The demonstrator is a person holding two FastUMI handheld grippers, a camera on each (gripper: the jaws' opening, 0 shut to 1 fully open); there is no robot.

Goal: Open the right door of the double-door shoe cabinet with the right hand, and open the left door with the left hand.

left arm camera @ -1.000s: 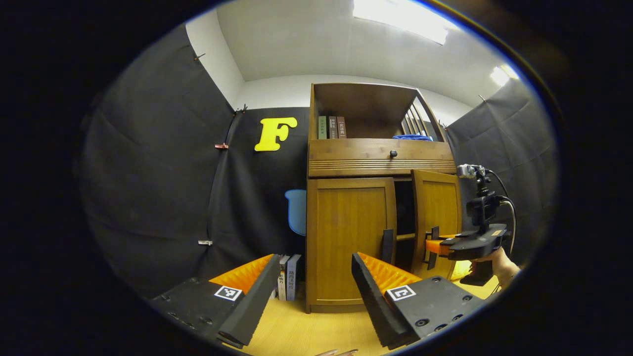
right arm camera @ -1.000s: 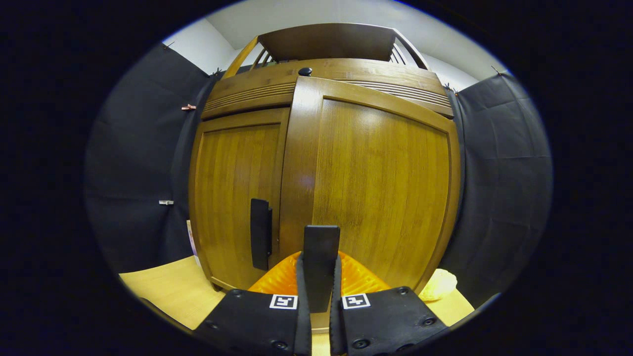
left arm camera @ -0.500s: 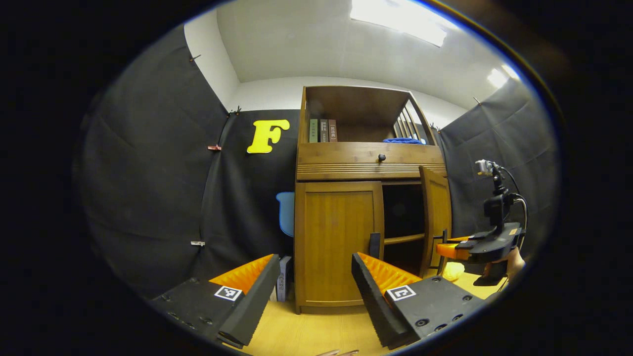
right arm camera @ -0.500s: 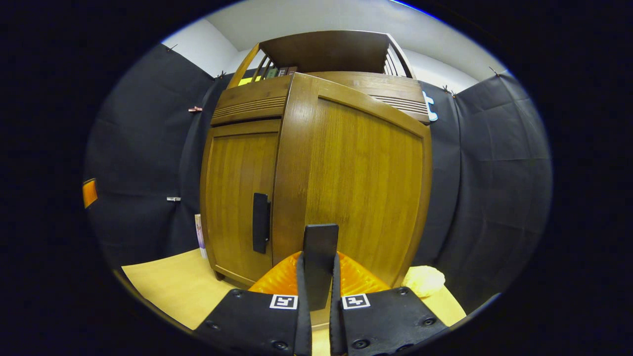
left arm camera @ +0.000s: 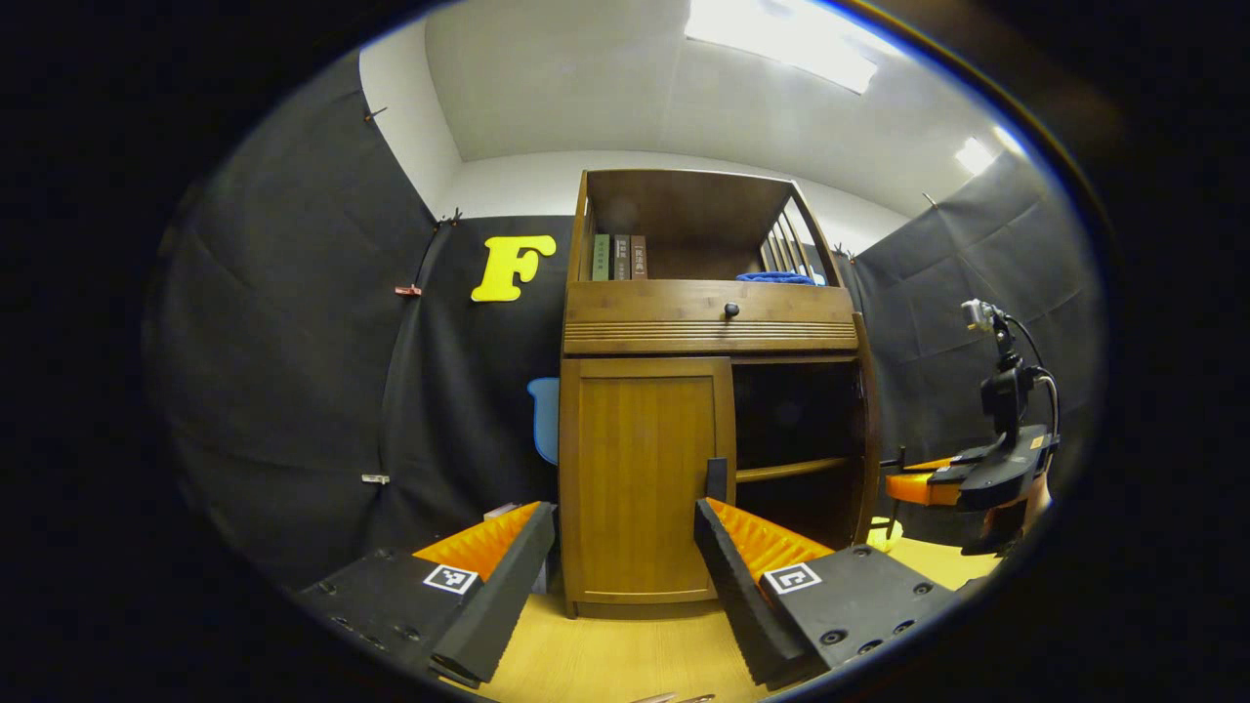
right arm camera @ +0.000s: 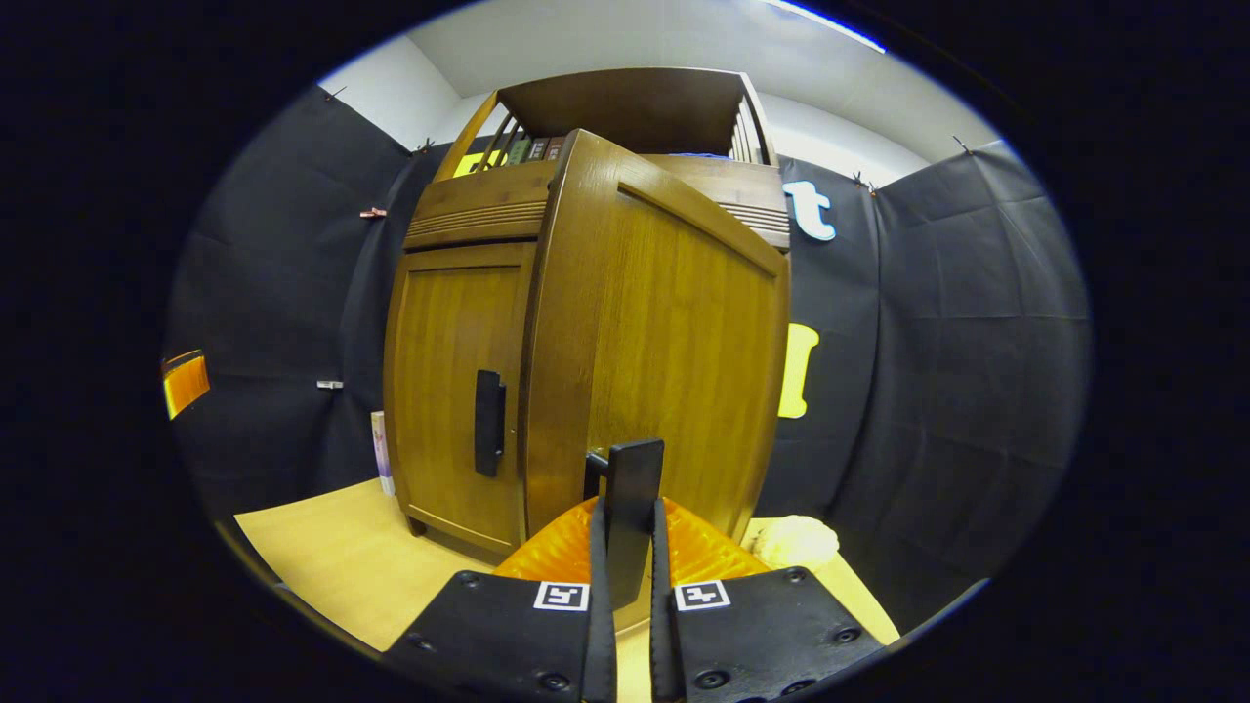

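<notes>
My left gripper [left arm camera: 625, 576] is level, its fingers [left arm camera: 508, 586] spread wide with nothing between them. My right gripper [right arm camera: 625, 547] has both fingers [right arm camera: 598, 596] pressed on the right door's handle [right arm camera: 632, 488]; from the left gripper view it stands far right, a hand [left arm camera: 1037, 500] partly visible beneath it.

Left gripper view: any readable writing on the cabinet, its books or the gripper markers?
Three upright book spines on the brown wooden cabinet's top shelf: lettering too small to read.
Square black-and-white markers: patterns, no words.
Cabinet wood: no text.
</notes>
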